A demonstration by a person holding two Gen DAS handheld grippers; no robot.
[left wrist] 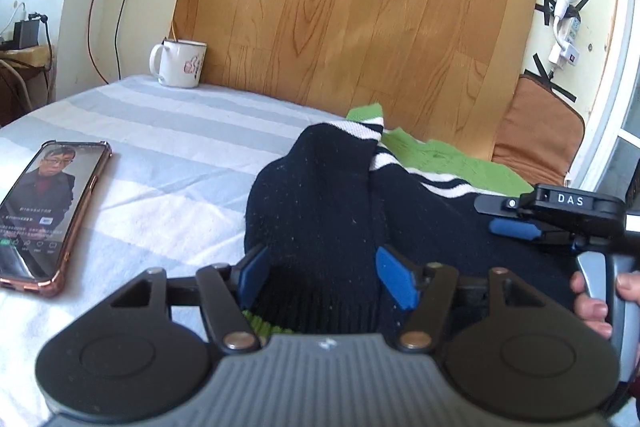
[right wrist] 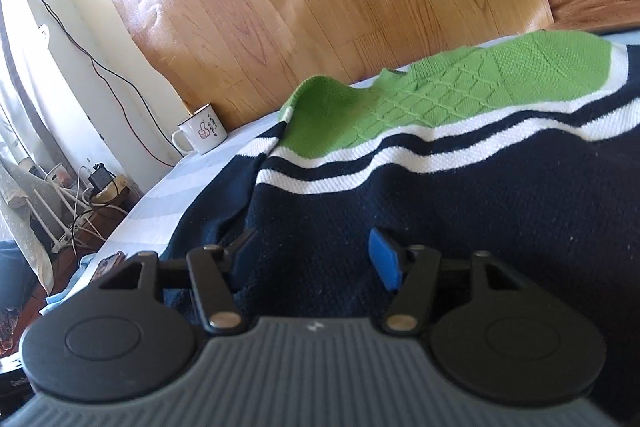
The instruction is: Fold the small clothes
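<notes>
beside the sweater (left wrist: 320, 211), a phone (left wrist: 48, 211) (left view only).

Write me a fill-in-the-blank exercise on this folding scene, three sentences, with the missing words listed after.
1. The left gripper has its blue pads on either side of a navy ____ of the sweater.
2. A phone lies on the striped sheet with its screen ____.
3. The white mug stands upright against the ____ board.

Missing words: sleeve; lit; wooden
</notes>
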